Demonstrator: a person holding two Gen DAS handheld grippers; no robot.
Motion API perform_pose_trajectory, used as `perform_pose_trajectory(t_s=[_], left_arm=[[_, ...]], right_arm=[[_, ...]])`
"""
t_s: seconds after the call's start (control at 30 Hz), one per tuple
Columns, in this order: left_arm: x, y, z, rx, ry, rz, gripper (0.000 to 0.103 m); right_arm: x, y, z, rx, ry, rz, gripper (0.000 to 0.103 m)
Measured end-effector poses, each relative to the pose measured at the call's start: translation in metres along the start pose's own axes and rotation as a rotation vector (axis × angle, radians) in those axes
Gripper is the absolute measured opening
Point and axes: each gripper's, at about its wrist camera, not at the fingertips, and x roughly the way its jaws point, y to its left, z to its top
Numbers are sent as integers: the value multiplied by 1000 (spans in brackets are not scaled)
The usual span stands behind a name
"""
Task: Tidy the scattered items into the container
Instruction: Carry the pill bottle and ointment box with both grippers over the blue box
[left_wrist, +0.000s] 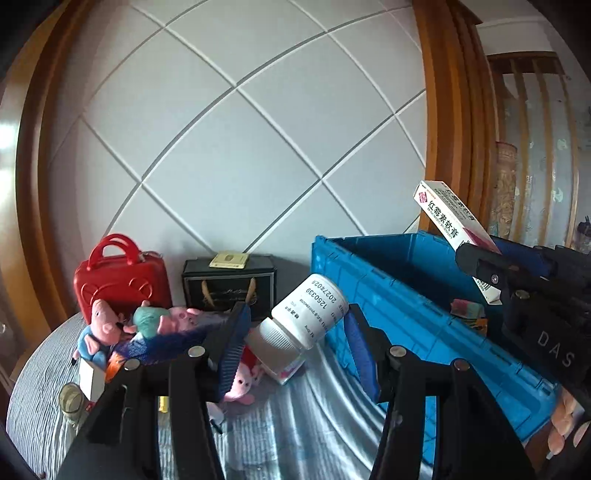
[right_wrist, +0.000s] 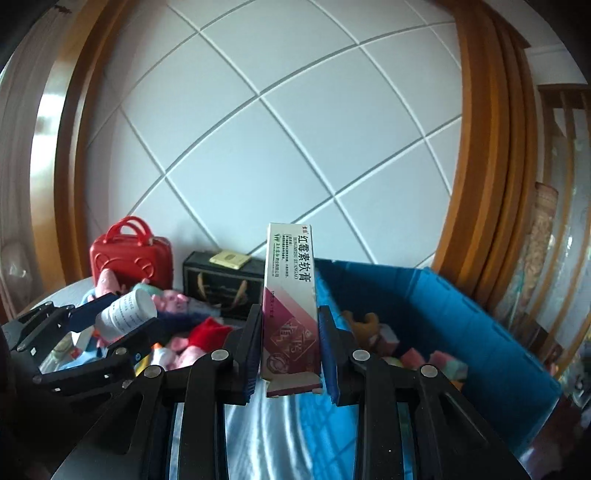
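Backdrop: white wall with diagonal grooves, wooden frame either side; striped cloth on the counter (left_wrist: 295, 424)
Left gripper (left_wrist: 295, 332): jaws pinching a white pill bottle (left_wrist: 306, 314), long axis tilted, base up-right, cap down-left, just beside the crate's near wall
Right gripper (right_wrist: 290, 350): jaws pressed on an ointment box (right_wrist: 290, 295), long axis along the fingers, free end up and away
Blue crate (right_wrist: 480, 314): holds pastel blocks and a brown toy
Counter clutter: pig plush toys (left_wrist: 107, 325), red case (left_wrist: 122, 280)

Crate (right_wrist: 461, 306) contents blurred; bottle (left_wrist: 306, 314) print unreadable.
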Motion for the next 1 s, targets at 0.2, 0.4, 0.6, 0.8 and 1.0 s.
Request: perform_pose_trajectory(t_s=[0.2, 0.4, 0.6, 0.8, 1.0], left_arm=[[30, -122, 36, 1, -34, 0, 52], [82, -223, 65, -17, 66, -37, 52], [172, -259, 64, -7, 344, -2, 52], [253, -270, 14, -2, 645, 51, 52], [286, -270, -32, 4, 853, 52, 52]], right_arm=[[14, -122, -4, -20, -37, -42, 28], [57, -229, -10, -29, 36, -23, 28], [121, -292, -25, -1, 181, 14, 28], [204, -304, -61, -28, 409, 19, 28], [254, -318, -103, 65, 629, 107, 28]])
